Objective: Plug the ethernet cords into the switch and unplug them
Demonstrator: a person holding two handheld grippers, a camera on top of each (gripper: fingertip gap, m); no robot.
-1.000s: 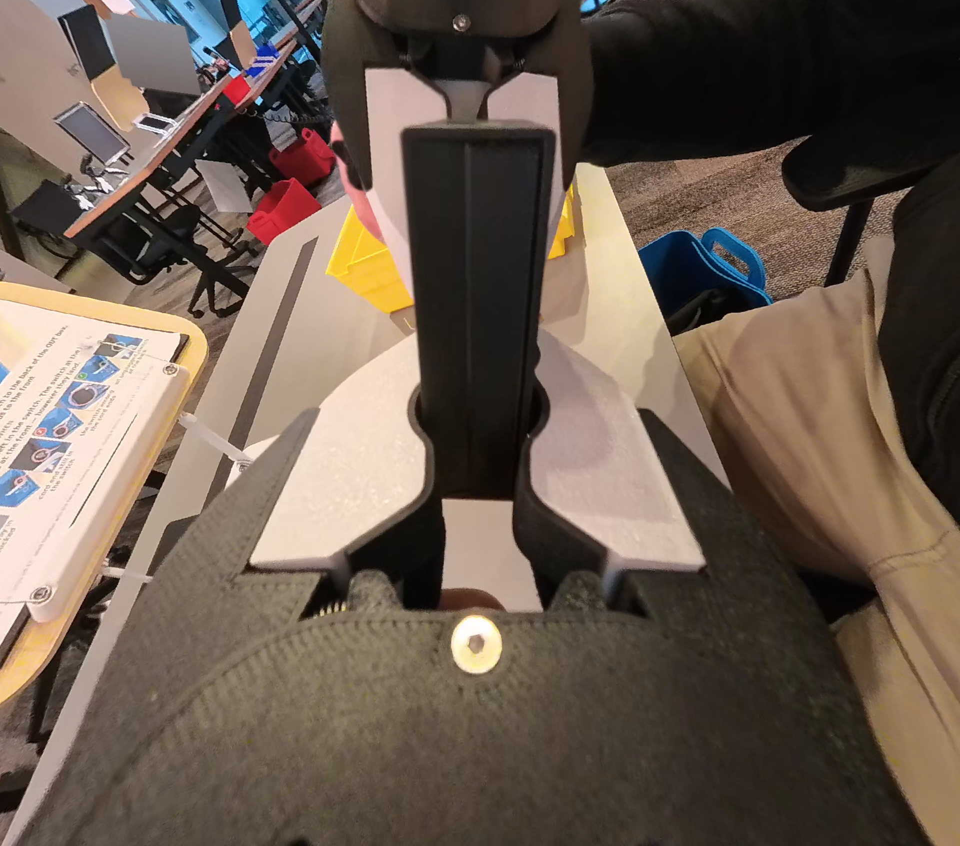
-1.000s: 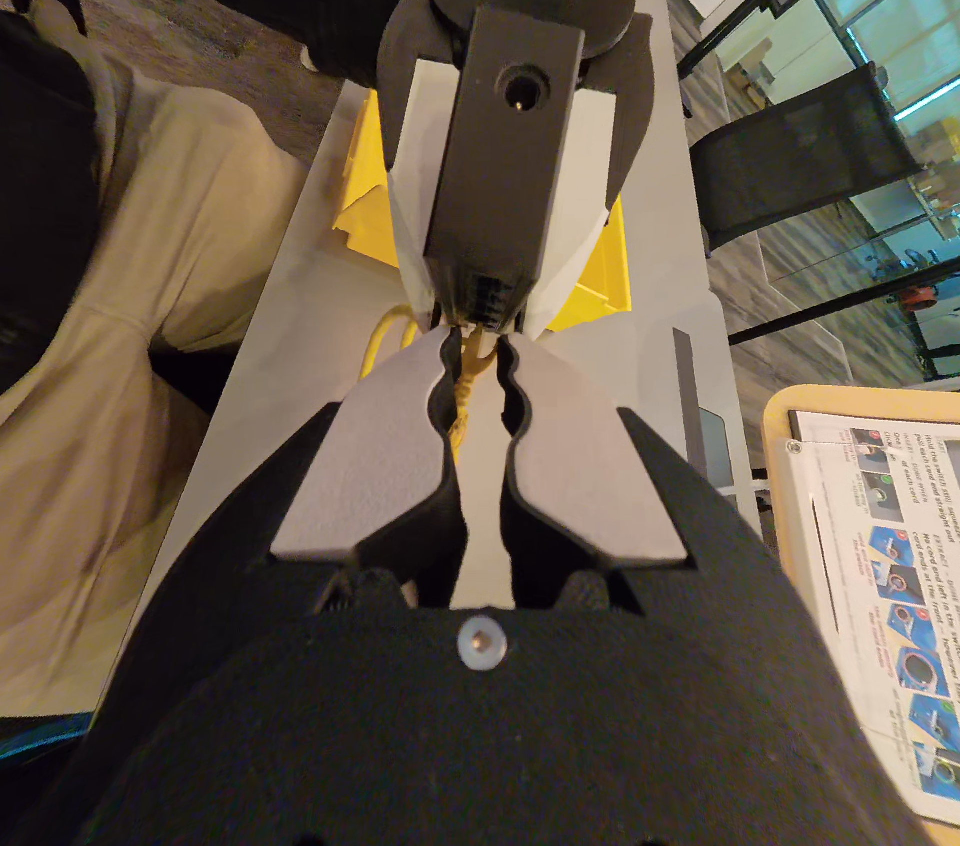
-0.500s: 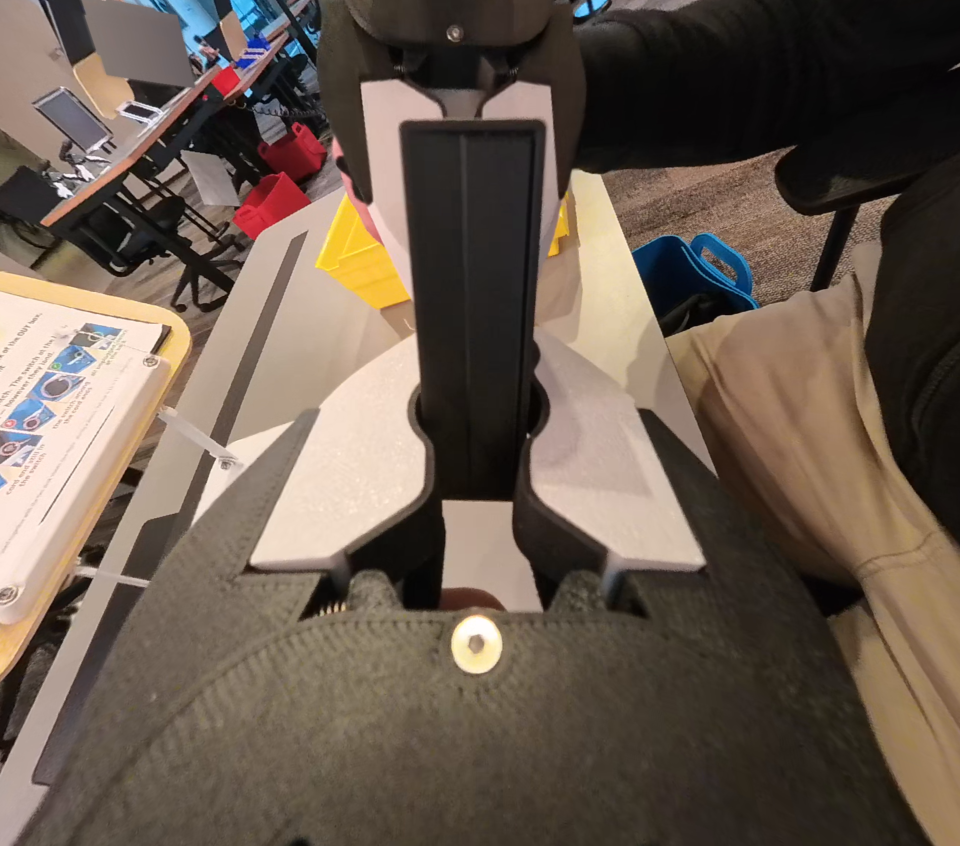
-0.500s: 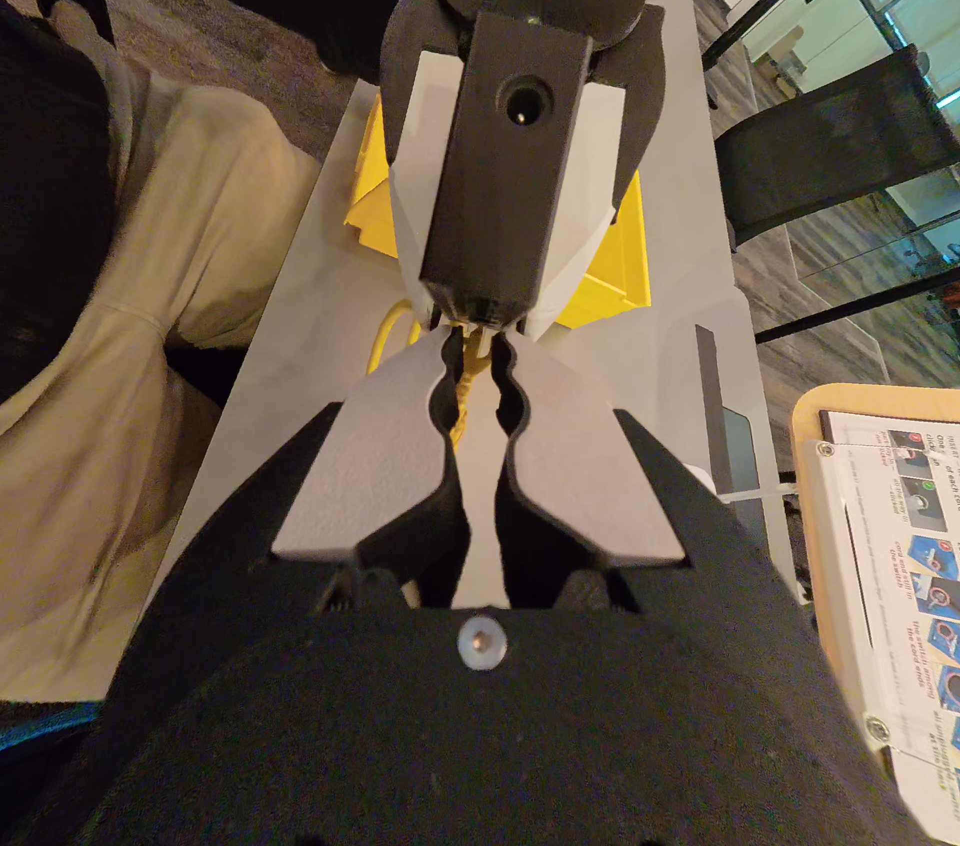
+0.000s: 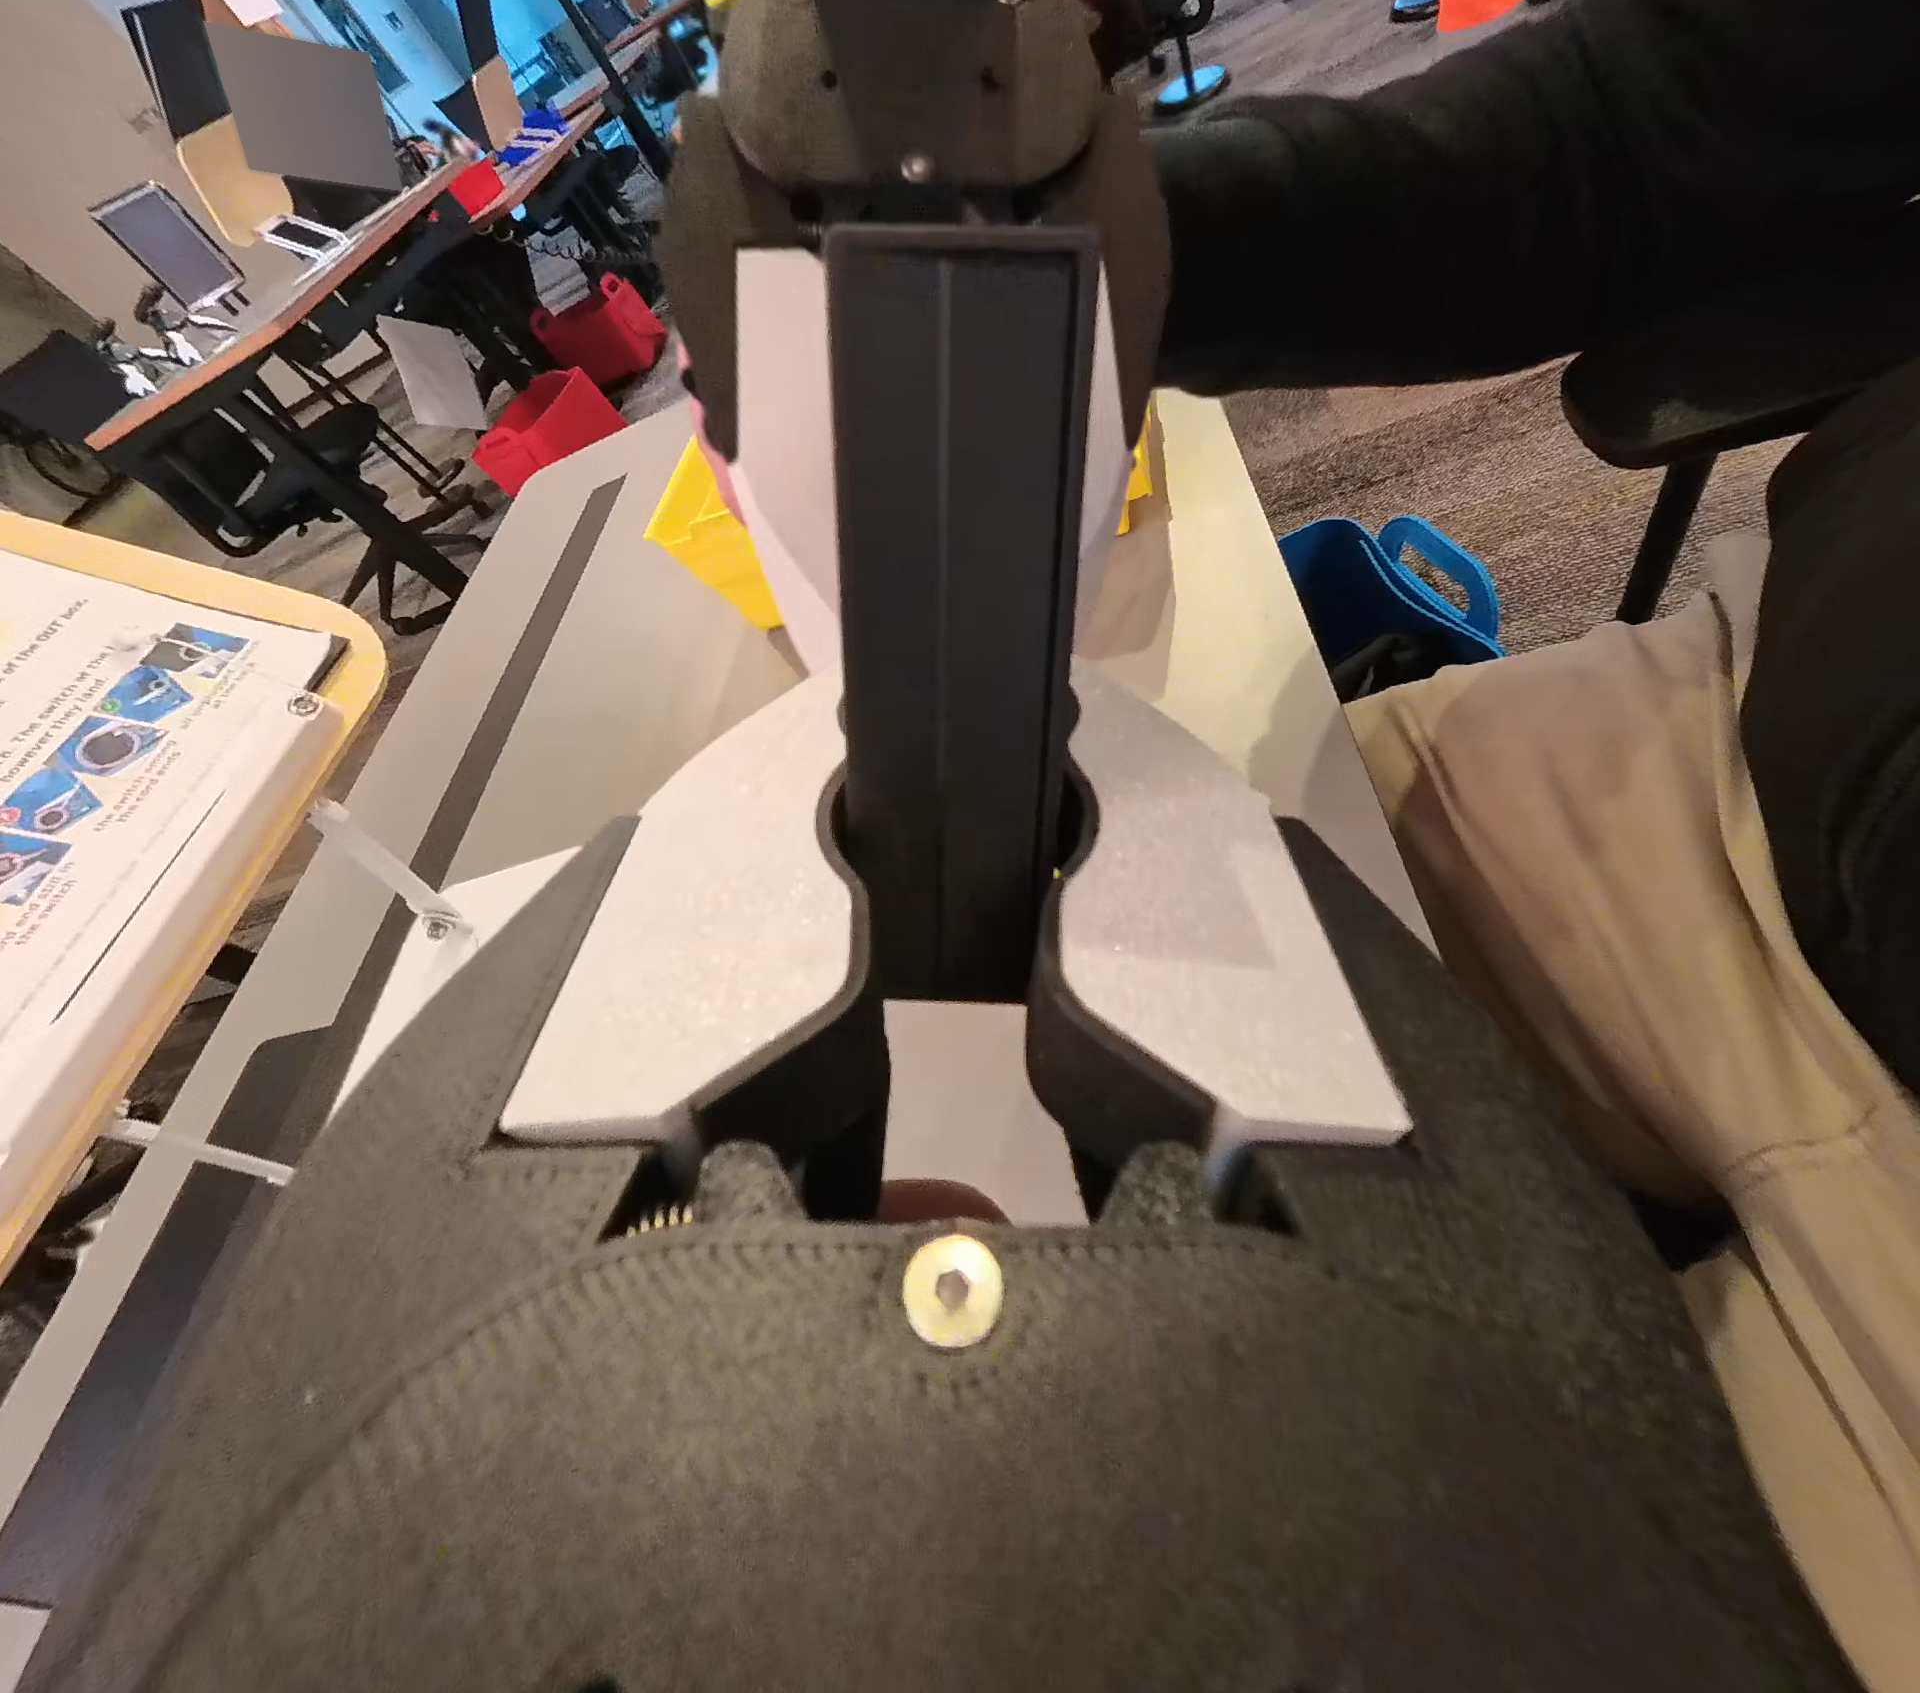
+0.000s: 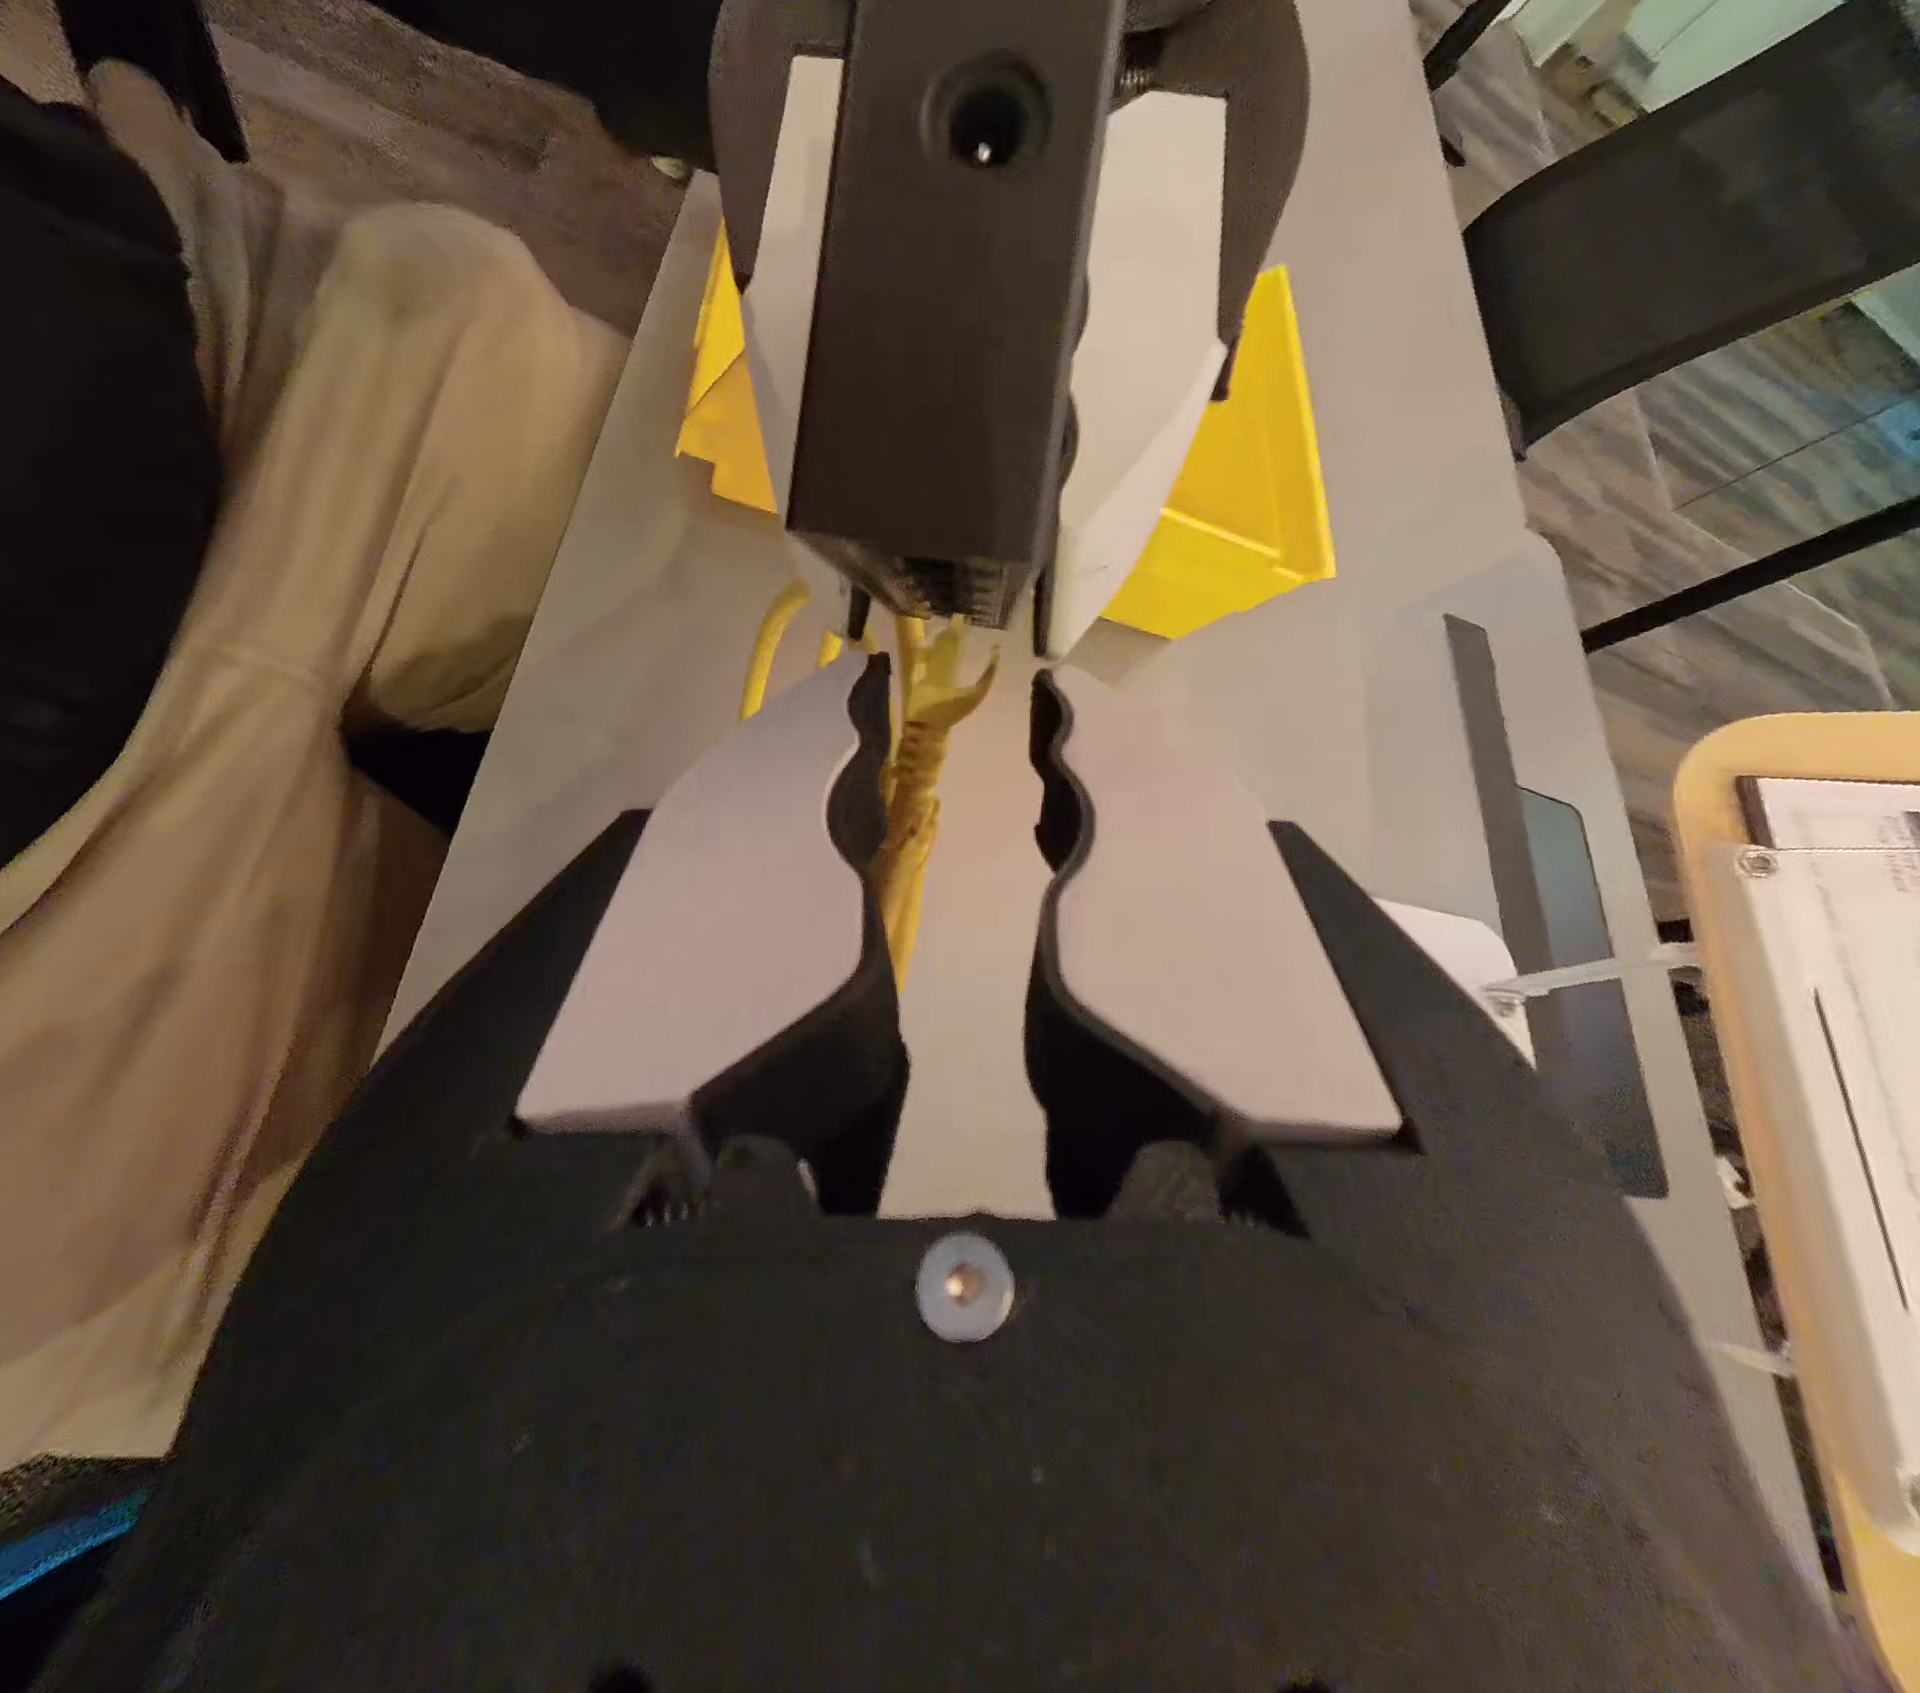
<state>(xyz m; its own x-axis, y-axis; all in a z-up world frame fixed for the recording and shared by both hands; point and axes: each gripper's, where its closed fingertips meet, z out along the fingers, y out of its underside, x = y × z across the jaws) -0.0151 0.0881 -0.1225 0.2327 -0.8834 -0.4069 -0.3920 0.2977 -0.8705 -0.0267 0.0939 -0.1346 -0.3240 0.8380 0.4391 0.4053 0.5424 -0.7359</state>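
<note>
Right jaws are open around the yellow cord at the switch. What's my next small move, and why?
Probably close the right gripper on the yellow cord just behind its plug. Its jaws stand apart, so the cord lies ungripped between them, with the plug at the port end of the switch. Whether it is seated is unclear. The left gripper clamps the switch.

The long black box-shaped switch (image 5: 956, 604) clamped in my left gripper (image 5: 956, 812) hides most of my right gripper and part of the yellow plastic bin (image 5: 712, 547) behind it. From my right wrist view, the switch's port face (image 6: 940, 578) is too dark to count sockets, so I cannot tell whether the yellow ethernet cord's (image 6: 914, 796) plug sits inside one. The cord's far loop vanishes behind my left finger (image 6: 727, 916). The laminated instruction sheet (image 6: 1829, 999) is cut off by the right edge.
</note>
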